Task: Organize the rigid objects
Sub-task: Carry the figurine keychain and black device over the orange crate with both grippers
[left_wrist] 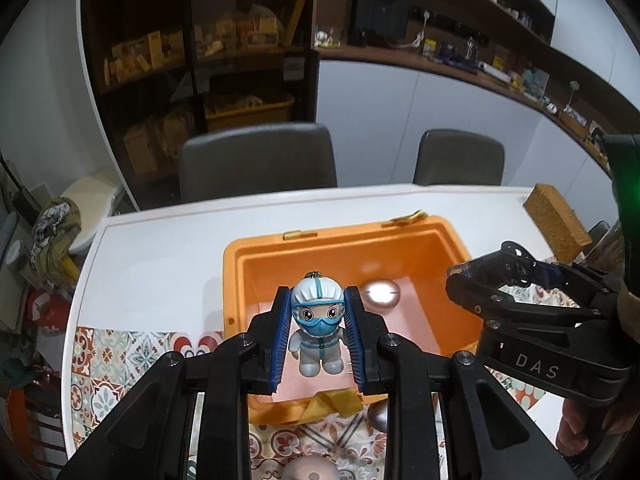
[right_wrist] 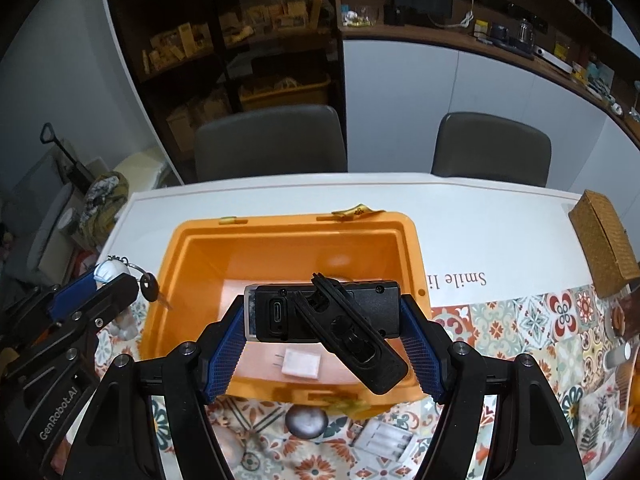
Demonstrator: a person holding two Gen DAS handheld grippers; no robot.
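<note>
Holding: both claws carry a load above the orange bin (left_wrist: 236,276), the landmark for every place given below.
Step in hand: depositing, by my reading; each item hangs over the bin's open mouth, neither yet set down.
Left claw (left_wrist: 318,332): closed on the toy figurine (left_wrist: 320,332), blue pads (left_wrist: 282,332) pressing its two sides at head and shoulders, over the bin's near-left part.
Figurine axis: long axis upright, head toward the bin's far wall, feet toward the near rim; face turned back at the left wrist camera; a key on a ring (right_wrist: 149,285) hangs off its top, seen from the right wrist just left of the bin.
Bin contents: a shiny metal ball (left_wrist: 380,292) on the floor near the far side, a small white plug adapter (right_wrist: 301,364) near the front wall.
Right claw (right_wrist: 325,344): closed on the black device (right_wrist: 280,308), pads on its two short ends, above the bin's middle.
Device axis: long axis crosswise, left to right across the bin; the face with the USB-C port looks at the camera; a black clip (right_wrist: 352,336) slants down to the right across it.
Next move: I judge each claw must lower inside the walls, choose bare floor away from ball and adapter, then spread its jaws.
Outside the bin: another metal ball (right_wrist: 306,420) and a clear battery case (right_wrist: 382,440) lie on the patterned tabletop (right_wrist: 532,320) just before the near wall.
</note>
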